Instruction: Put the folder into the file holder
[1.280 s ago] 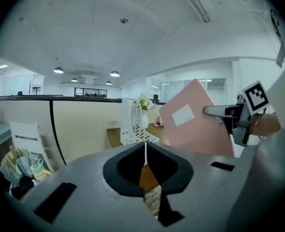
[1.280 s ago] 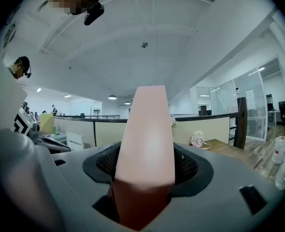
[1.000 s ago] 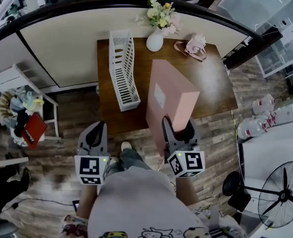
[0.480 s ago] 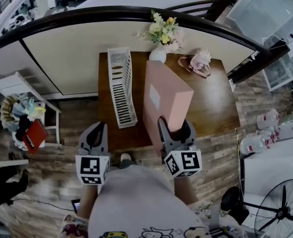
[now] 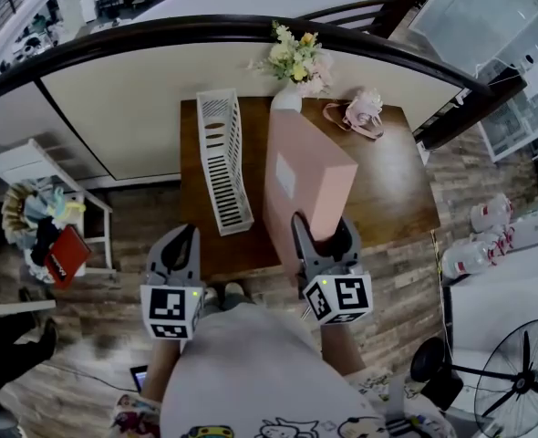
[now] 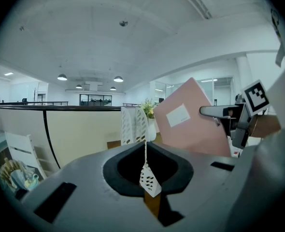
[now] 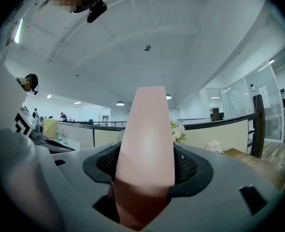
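Observation:
A tall pink box folder [image 5: 305, 176] with a white label is held upright above the wooden table [image 5: 392, 185], my right gripper [image 5: 324, 235] shut on its near lower edge. It fills the gap between the jaws in the right gripper view, folder [image 7: 147, 134]. The white slotted file holder [image 5: 222, 158] lies lengthwise on the table's left part, just left of the folder. My left gripper [image 5: 176, 245] hangs shut and empty off the table's near edge. The left gripper view shows the holder [image 6: 133, 124] ahead and the folder [image 6: 191, 124] to its right.
A white vase of flowers [image 5: 296, 57] and a small pink bag [image 5: 360, 108] sit at the table's far edge against a curved partition. A white rack with clutter [image 5: 41, 213] stands left. Bottles [image 5: 497, 235] and a fan [image 5: 515, 381] are on the right.
The folder has moved a little toward the table and stands more upright, still in my right gripper. The left gripper has stayed in place.

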### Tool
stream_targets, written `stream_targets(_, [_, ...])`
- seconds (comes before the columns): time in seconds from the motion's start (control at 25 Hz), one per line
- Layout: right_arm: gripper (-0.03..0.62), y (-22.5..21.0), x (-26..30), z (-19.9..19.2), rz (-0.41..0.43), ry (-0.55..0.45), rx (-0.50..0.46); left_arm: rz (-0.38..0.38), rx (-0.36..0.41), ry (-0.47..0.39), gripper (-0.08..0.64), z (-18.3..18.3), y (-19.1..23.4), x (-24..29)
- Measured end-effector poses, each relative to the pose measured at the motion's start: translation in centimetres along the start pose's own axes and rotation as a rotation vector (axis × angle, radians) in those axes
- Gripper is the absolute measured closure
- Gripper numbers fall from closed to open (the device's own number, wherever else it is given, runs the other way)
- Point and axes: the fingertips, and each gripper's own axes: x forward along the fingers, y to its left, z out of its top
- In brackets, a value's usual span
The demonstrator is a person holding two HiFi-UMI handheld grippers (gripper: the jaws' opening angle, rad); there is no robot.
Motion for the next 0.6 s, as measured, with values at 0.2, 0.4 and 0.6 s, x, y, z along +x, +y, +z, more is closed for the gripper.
stream_targets(0.2, [0.302,0.6,-0.7,1.0,-0.018,-0.024,-0.006,-0.011,0.011,-0.001,0.546,-0.3,0.1,-0.7])
stream_targets(0.4, [0.302,1.7,-1.0,2.2,-0.013,-0.062,-0.013,-0.022,0.014,-0.003,0.546,-0.5,0.2,-1.2])
stream_targets(0.6, [0.302,2.6,-1.1,4.1,0.001,-0.113,-0.027,-0.026,0.015,0.001,0.546,-0.6,0.1,-1.7])
